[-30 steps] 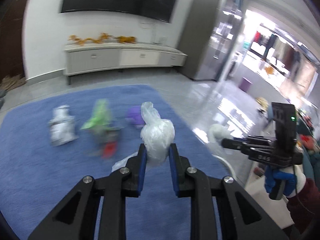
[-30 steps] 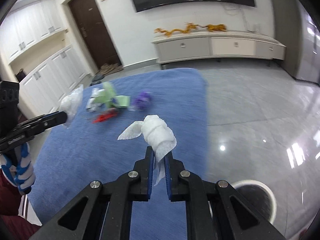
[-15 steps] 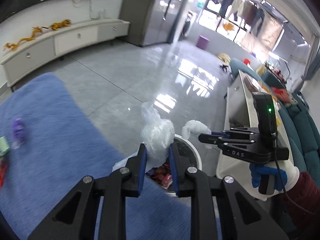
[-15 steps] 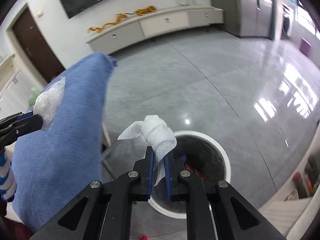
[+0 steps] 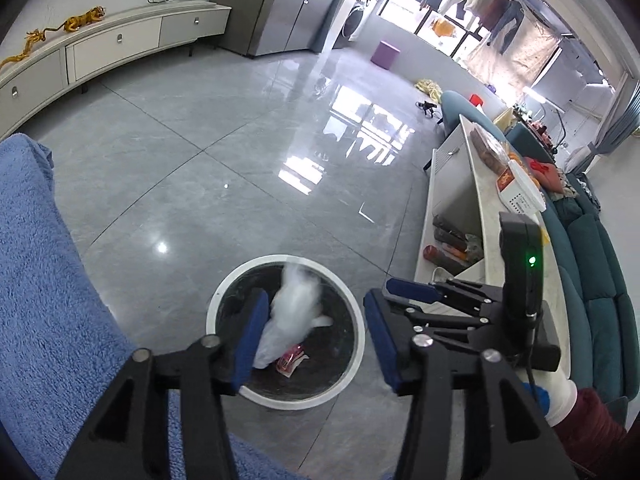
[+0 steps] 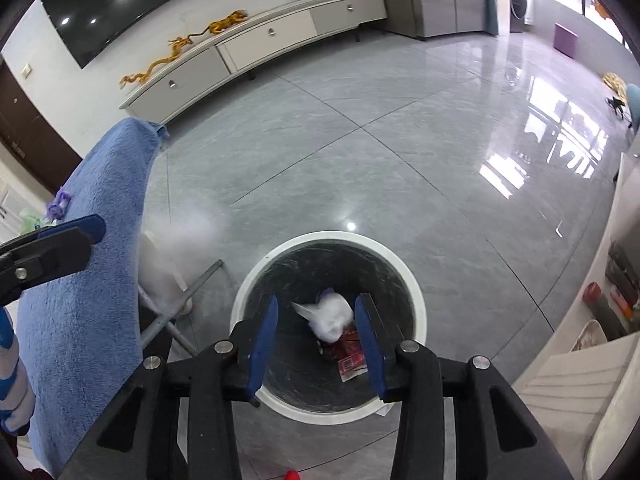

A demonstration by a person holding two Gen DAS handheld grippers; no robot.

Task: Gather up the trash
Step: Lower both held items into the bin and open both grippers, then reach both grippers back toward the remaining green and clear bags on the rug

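A round white-rimmed trash bin (image 5: 224, 292) stands on the grey floor; it also shows in the right wrist view (image 6: 416, 292). My left gripper (image 5: 314, 332) is open above it, and a blurred clear plastic bag (image 5: 294, 308) is falling between its fingers into the bin. My right gripper (image 6: 316, 332) is open over the bin, and a blurred white tissue wad (image 6: 330, 316) drops inside onto red wrappers (image 6: 350, 350). The right gripper (image 5: 404, 294) shows in the left wrist view, the left gripper (image 6: 60, 240) in the right wrist view.
A blue towel-covered table (image 5: 44, 280) stands left of the bin, with purple and green trash (image 6: 56, 204) on it. A metal table leg (image 6: 188, 292) is beside the bin. A white counter (image 5: 488, 208) and teal sofa (image 5: 600, 280) are to the right.
Both grippers moved from the table to above the bin and opened. The plastic bag and the tissue wad have left the fingers and are falling into the bin.
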